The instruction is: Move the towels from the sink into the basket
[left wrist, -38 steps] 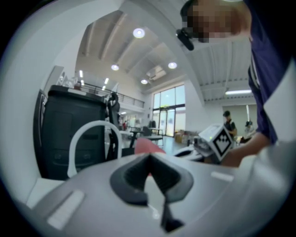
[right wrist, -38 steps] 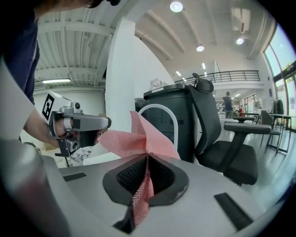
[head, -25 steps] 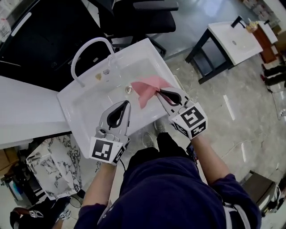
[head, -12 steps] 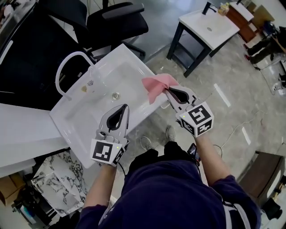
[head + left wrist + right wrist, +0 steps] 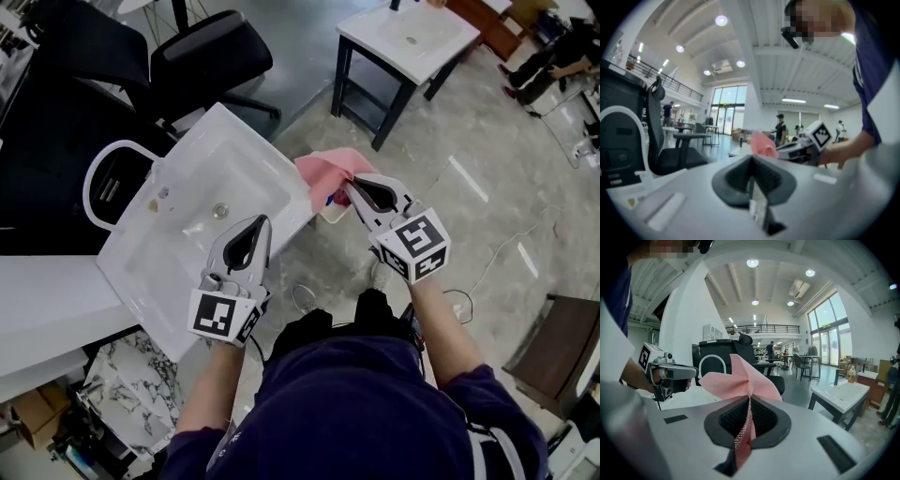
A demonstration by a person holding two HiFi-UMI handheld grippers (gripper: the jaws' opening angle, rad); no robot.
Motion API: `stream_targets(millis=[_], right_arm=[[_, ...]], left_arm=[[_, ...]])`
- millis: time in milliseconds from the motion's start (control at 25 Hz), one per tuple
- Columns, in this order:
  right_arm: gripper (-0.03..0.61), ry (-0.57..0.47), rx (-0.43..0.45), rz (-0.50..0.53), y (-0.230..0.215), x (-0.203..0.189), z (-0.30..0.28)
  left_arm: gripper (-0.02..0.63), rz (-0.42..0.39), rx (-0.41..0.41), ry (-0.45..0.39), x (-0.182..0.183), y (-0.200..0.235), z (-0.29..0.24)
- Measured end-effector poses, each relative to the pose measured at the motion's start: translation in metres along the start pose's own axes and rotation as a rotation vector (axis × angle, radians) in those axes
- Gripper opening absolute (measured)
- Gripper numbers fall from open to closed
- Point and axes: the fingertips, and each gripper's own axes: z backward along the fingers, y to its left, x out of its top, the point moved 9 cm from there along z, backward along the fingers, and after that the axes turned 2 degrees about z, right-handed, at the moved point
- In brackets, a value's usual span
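Pink towel (image 5: 322, 172) held just past the sink's (image 5: 178, 262) right edge.
The right gripper (image 5: 349, 187) has its jaws clamped on the towel, over the floor (image 5: 487, 141). The left gripper (image 5: 263, 223), jaws together and empty, hovers above the sink's near edge.

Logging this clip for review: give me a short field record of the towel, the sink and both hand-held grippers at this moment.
pink towel: lifted, just outside the sink's edge
right hand-held gripper: shut on the pink towel
left hand-held gripper: shut, empty, above the sink
sink: no towel visible in the basin
basket: cannot be made out in any view
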Motion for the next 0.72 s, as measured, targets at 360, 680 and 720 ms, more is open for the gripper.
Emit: stream_targets(millis=[360, 680, 720], right_arm=[[0.015, 0.002, 0.043, -0.006, -0.095, -0.023, 0.048], [0.015, -0.004, 0.099, 0.02, -0.18, -0.034, 0.085], [0.015, -0.003, 0.108, 0.02, -0.189, -0.037, 0.089]], left_arm=[[0.003, -0.011, 0.03, 0.008, 0.013, -0.07, -0.089], [0.003, -0.01, 0.091, 0.001, 0.02, -0.128, -0.162], [0.003, -0.01, 0.099, 0.001, 0.02, -0.136, -0.17]])
